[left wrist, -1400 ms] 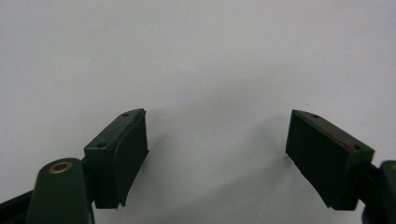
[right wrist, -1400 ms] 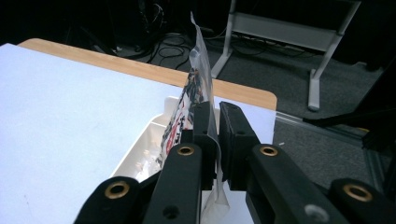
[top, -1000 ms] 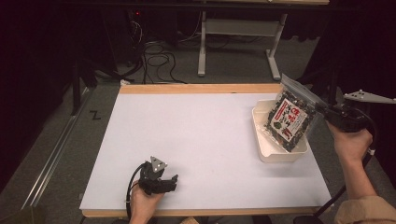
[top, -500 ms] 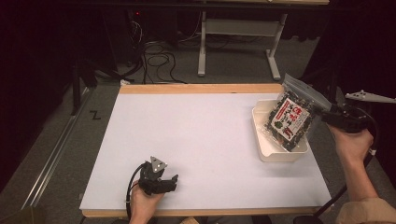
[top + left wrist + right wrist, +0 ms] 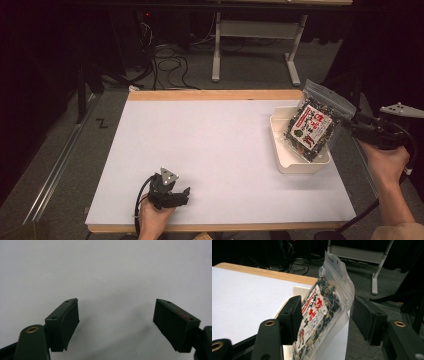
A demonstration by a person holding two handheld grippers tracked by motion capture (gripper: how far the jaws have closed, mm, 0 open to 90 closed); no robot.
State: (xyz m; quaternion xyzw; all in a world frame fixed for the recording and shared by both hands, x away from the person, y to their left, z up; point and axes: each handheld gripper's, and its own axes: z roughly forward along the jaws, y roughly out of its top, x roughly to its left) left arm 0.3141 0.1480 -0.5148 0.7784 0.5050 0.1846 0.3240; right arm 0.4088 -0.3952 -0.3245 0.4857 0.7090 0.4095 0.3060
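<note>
Left gripper (image 5: 186,192): mine, jaws apart, holding nothing, resting low on the white table sheet (image 5: 210,155) at the near edge.
Right gripper (image 5: 325,315): jaws spread either side of the clear zip bag of dark dried mix with red-and-white label (image 5: 311,126); contact unclear.
Bag: standing tilted in the shallow white plastic tray (image 5: 300,166), far right.
Next: I should let it settle flat before backing straight out.

— Any writing to read here?
— The clear bag (image 5: 311,127) carries a white label with large red characters (image 5: 313,308); they look East Asian, but I cannot make them out.
— Anything else?
— A dark "Z" mark (image 5: 102,123) on the grey floor left of the table (image 5: 210,150).
</note>
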